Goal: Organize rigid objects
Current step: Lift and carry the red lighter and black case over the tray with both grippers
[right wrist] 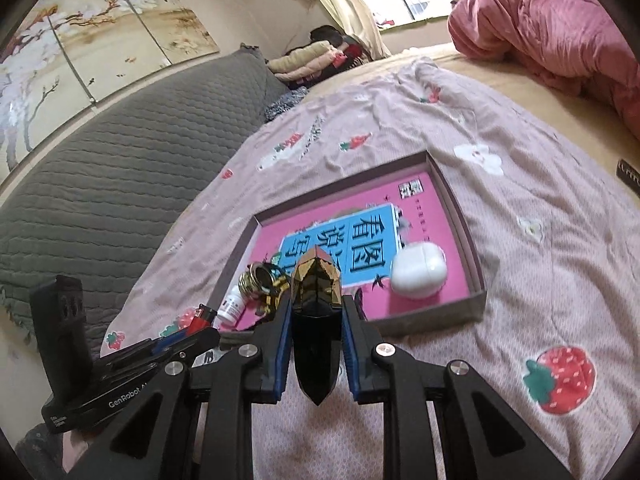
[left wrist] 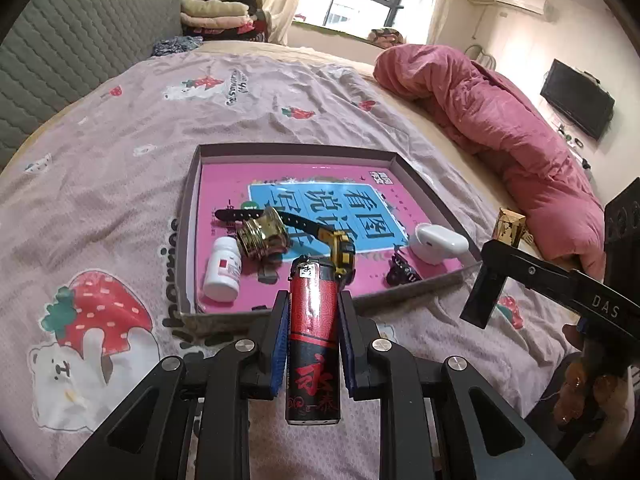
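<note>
Holding the left gripper point(left wrist: 311, 312) just short of the near edge of the shallow grey cardboard tray point(left wrist: 192, 208), I noted its blue-padded fingers point(left wrist: 280, 344) closed on a red-and-black cylindrical lighter point(left wrist: 314, 344), which stood upright between them, its black top reaching over the tray's near edge. My right gripper point(right wrist: 316, 320) was clamped on a faceted black-and-gold bottle point(right wrist: 316, 320), gold end pointing toward the tray, near the tray's near edge.

Tray contents: pink-and-blue printed sheet point(left wrist: 360, 200) lining the floor; white plastic pill bottle point(left wrist: 222, 270) lying in the near-left corner; gold ribbed metal cap point(left wrist: 262, 236) just beside it; yellow-and-black tape measure point(left wrist: 342, 252) near the near edge, behind the lighter; black hair claw point(left wrist: 400, 272) near the near edge, right of centre; white earbud case point(left wrist: 440, 242) at the near-right corner.

Tray sat on a pink strawberry-print bedsheet point(left wrist: 120, 168).
</note>
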Available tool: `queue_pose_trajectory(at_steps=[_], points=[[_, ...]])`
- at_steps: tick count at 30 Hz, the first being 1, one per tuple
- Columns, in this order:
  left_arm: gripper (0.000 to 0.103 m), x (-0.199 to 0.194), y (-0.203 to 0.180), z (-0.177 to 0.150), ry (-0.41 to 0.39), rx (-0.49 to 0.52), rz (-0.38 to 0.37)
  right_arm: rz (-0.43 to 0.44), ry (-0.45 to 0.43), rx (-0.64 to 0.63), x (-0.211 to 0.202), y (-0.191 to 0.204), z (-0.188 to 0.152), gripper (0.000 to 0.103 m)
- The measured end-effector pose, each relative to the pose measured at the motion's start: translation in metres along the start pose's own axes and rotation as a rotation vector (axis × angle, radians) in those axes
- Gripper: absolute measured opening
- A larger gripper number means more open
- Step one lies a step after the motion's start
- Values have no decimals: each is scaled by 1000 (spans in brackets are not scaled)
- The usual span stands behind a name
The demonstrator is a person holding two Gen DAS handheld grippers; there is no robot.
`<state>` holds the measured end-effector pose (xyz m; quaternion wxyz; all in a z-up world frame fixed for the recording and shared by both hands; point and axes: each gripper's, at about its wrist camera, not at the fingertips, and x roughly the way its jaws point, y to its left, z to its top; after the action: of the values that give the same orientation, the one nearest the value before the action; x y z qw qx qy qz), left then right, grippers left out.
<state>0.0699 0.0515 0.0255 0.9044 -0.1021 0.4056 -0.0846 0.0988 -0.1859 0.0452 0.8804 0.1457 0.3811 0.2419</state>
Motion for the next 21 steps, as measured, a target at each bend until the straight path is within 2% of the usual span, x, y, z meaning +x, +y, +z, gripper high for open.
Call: queue_pose_trajectory(at_steps=[13,21], points=[[22,6,19,25,-44,-62,41,16,-33,-42,7,-1,12,23],[22,22,18,30,-36,-66,52,30,-41,-46,15,-5,19,23]])
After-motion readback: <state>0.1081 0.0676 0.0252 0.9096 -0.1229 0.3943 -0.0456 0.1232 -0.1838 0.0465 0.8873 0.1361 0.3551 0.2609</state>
